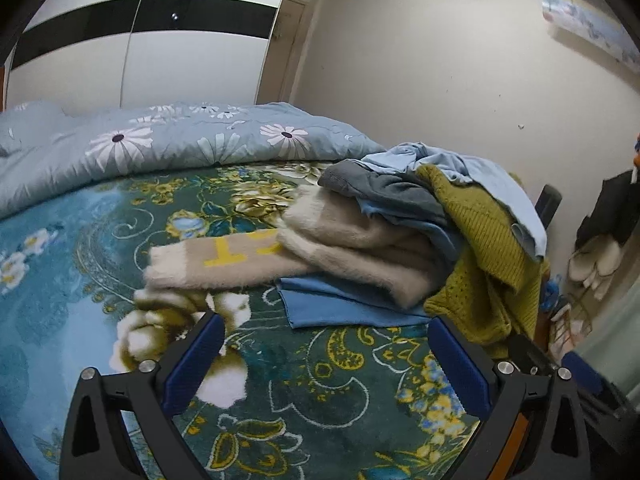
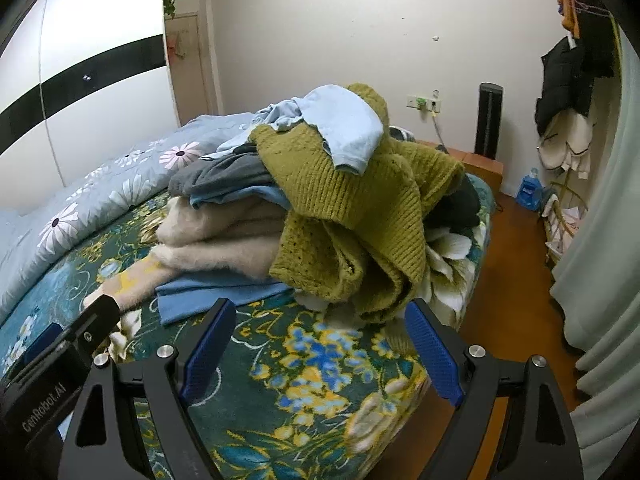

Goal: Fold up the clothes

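- Grippers first: your left gripper (image 1: 326, 330) hovers over the bed with its blue-padded fingers (image 1: 192, 364) spread wide and nothing between them; your right gripper (image 2: 320, 316) is spread just as wide and also holds nothing.
- Just beyond your left fingertips lies a flat light-blue cotton garment (image 1: 340, 304), its front edge nearest you, spread on the green floral plush blanket (image 1: 280, 380) that covers the bed.
- On top of that blue piece sits a fluffy cream knitted sweater with yellow lettering (image 1: 248, 256), roughly folded, one end stretching out to the left across the blanket.
- Above the cream sweater you have a crumpled grey garment (image 1: 384, 188), and a pale-blue shirt (image 2: 344, 124) draped over the very top of the heap.
- An olive-green ribbed knit sweater (image 2: 352, 208) slumps down the right side of the pile; in the right wrist view its lower folds hang just past your right fingertips.
- Edges: the pile sits close to the bed's right edge, where the blanket drops off to the brown floor (image 2: 516, 264).
- Open room: the blanket to the left of the pile is bare as far as the rolled grey-blue daisy-print duvet (image 1: 168, 148) that runs along the far side.
- Farther out stand a white wardrobe with a black band (image 1: 140, 52) and a plain white wall (image 1: 420, 80).
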Tool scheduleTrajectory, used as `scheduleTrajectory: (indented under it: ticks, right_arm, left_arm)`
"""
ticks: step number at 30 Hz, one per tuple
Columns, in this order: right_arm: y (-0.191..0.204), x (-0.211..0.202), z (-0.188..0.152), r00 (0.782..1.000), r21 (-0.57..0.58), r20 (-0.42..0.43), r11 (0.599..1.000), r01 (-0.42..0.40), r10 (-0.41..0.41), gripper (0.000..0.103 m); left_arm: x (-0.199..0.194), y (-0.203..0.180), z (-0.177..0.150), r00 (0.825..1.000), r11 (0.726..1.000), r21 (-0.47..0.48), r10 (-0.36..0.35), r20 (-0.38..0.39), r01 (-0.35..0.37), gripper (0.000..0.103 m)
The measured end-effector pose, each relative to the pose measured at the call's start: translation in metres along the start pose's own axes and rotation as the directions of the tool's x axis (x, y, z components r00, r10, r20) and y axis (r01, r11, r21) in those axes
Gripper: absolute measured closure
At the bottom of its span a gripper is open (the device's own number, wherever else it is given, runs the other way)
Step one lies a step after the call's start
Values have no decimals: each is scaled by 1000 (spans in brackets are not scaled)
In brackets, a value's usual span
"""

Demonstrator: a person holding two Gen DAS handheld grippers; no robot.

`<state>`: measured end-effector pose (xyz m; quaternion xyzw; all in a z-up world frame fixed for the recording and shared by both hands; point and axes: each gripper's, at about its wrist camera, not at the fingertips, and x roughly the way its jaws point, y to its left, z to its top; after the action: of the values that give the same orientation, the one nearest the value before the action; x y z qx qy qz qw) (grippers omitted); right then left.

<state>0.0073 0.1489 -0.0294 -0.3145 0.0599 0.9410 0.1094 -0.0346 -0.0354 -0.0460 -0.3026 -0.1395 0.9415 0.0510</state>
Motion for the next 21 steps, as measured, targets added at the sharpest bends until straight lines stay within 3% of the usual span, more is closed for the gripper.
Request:
scheduleTrajectory:
  ticks: [5, 13, 21]
  right_arm:
    - [-4, -11, -4, 996, 13, 46, 997, 79, -79, 16]
    - [-12, -20, -15, 987, 57, 76, 988, 141, -145, 16]
    - [-5, -28, -16, 980, 55, 94, 984, 169, -173, 16]
  left_arm:
    - [1, -6, -4, 999, 999, -5, -35, -11, 35, 0]
    - [-10, -21, -6, 999, 991, 134, 14, 49, -20, 0]
    - [-11, -14, -5, 999, 994, 112, -5, 43, 0, 0]
